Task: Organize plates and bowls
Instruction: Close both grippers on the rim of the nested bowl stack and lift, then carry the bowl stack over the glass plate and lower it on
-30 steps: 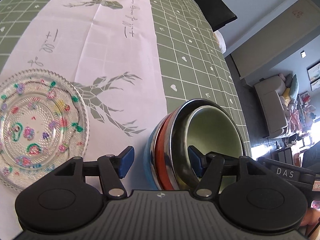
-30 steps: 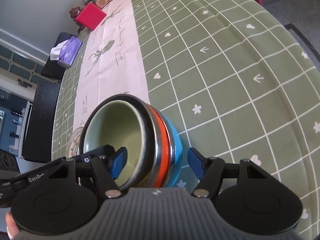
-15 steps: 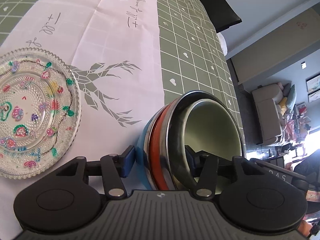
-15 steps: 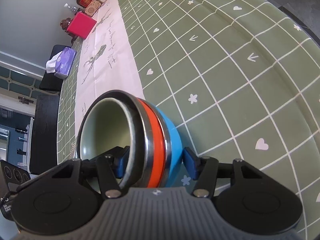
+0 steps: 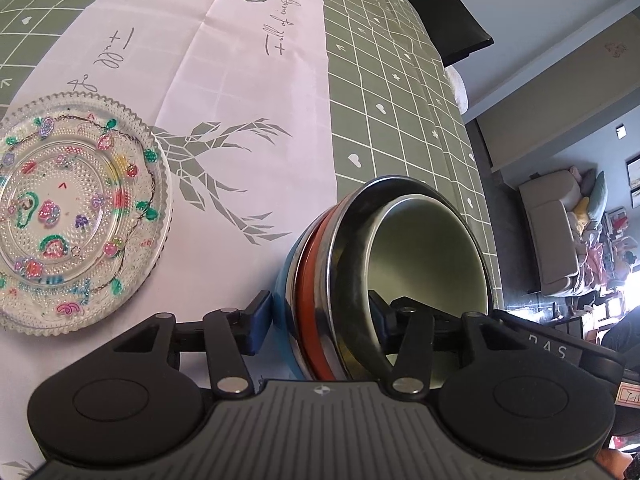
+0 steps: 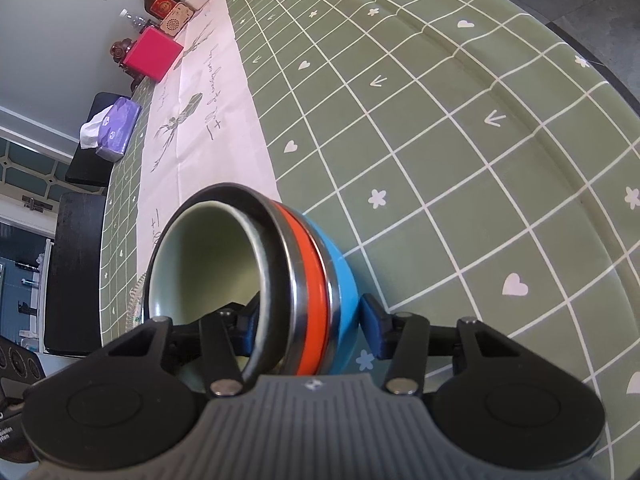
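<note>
Green checked cloth with small white hearts and flowers covers the long table (image 6: 460, 128), and a pale runner printed with grey deer (image 5: 240, 92) lies down its middle. On the runner sits a round clear glass plate with beaded texture and painted flowers (image 5: 76, 216), apart from the bowls and to their left in the left wrist view. The stack of nested bowls (image 5: 384, 276) stands at the seam between runner and green cloth: a blue outer bowl, an orange one, a steel-rimmed one, and a pale green bowl innermost.

Both grippers straddle the stack's rim from opposite sides. The left gripper (image 5: 320, 322) has one blue pad against the blue outer wall and the other down inside the green bowl; its jaws are closing, and the outer pad looks to be touching. The right gripper (image 6: 310, 316) is placed likewise, inner pad inside the bowl, outer pad just beside the blue wall with a sliver of gap; its jaws are closing too.

The step in hand appears to be a two-handed pinch of the whole stack. Next, both pinches likely need to seat firmly before an even lift, probably toward the plate.
</note>
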